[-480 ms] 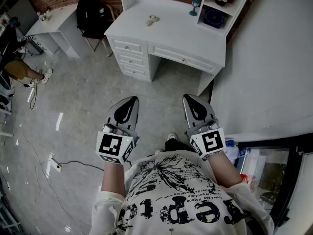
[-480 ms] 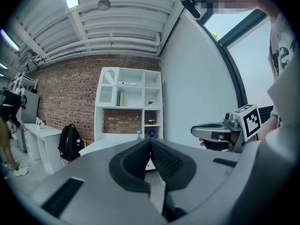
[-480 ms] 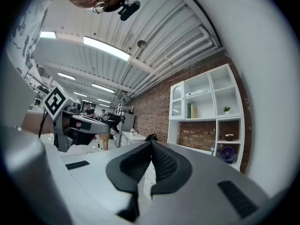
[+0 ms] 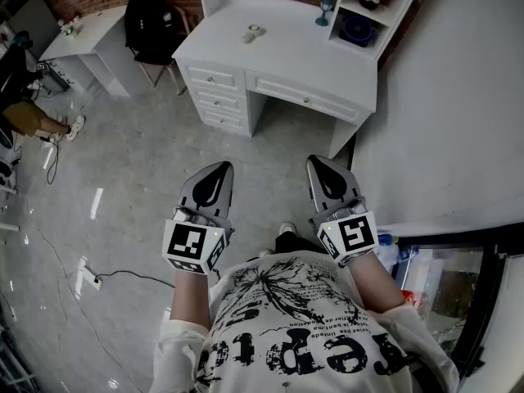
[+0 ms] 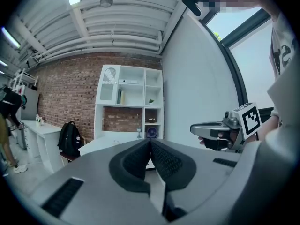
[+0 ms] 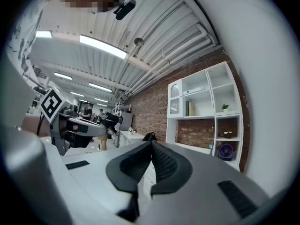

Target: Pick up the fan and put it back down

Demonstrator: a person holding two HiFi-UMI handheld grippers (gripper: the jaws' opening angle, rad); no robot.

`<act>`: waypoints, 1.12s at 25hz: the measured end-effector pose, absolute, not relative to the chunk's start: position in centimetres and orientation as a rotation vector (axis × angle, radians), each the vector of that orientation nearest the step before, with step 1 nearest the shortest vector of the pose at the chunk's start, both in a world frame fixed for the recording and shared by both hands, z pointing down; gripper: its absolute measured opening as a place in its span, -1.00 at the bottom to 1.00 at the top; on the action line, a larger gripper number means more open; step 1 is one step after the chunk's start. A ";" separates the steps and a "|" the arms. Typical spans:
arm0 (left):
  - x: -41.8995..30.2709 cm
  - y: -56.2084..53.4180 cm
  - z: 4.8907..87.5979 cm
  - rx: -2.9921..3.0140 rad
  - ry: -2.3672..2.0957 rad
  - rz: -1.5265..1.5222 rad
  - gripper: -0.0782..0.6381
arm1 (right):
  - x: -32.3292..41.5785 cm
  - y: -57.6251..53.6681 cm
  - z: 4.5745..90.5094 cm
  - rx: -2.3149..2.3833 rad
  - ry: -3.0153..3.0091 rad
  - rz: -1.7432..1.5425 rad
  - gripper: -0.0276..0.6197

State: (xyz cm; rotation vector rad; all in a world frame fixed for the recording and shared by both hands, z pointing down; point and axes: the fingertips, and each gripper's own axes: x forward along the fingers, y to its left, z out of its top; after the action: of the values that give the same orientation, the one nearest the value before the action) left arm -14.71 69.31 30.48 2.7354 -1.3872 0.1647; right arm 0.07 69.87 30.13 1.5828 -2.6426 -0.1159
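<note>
A small round blue fan (image 4: 358, 29) stands in the lower cubby of the white shelf unit at the desk's right end; it also shows in the left gripper view (image 5: 151, 132) and the right gripper view (image 6: 226, 151). My left gripper (image 4: 219, 168) and right gripper (image 4: 320, 163) are held side by side in front of my chest, over the floor and well short of the desk. Both point roughly level toward the desk. The left gripper's (image 5: 150, 142) pads meet with nothing between them, and so do the right gripper's (image 6: 151, 144).
The white desk (image 4: 303, 64) with drawers stands ahead against a brick wall, with a small white object (image 4: 255, 33) and a blue goblet (image 4: 327, 10) on top. A black backpack (image 4: 153, 23) sits on a chair at left. A cable and socket (image 4: 94, 278) lie on the floor.
</note>
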 end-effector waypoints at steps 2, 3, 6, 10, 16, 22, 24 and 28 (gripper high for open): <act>-14.9 69.3 30.7 2.732 -1.372 0.151 -0.74 | -0.1 69.6 30.2 1.594 -2.653 -0.107 -0.87; -14.8 69.3 30.8 2.740 -1.353 0.133 -0.74 | -0.2 69.5 30.3 1.601 -2.658 -0.097 -0.87; -14.2 69.2 30.7 2.790 -1.300 0.076 0.22 | -0.1 68.9 30.7 1.618 -2.661 -0.062 -0.87; -14.4 67.1 30.9 2.788 -1.342 0.120 0.28 | -0.1 67.0 30.9 1.604 -2.677 -0.049 -0.87; -14.2 61.7 31.6 2.732 -1.418 0.127 0.28 | 1.0 61.5 32.0 1.573 -2.697 -0.023 -0.87; -12.8 52.0 31.1 2.696 -1.484 0.176 0.28 | 2.7 51.0 31.7 1.529 -2.738 -0.040 -0.87; -11.7 48.1 31.1 2.690 -1.497 0.197 0.28 | 3.8 46.7 31.6 1.530 -2.749 -0.021 -0.87; -9.7 39.7 30.9 2.667 -1.528 0.226 0.28 | 5.8 37.9 31.4 1.486 -2.767 -0.006 -0.87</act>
State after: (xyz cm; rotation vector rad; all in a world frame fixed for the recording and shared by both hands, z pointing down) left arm -9.68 39.72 30.86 2.6674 -1.5275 0.2263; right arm 5.85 37.92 31.39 1.4856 -2.7673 -0.0060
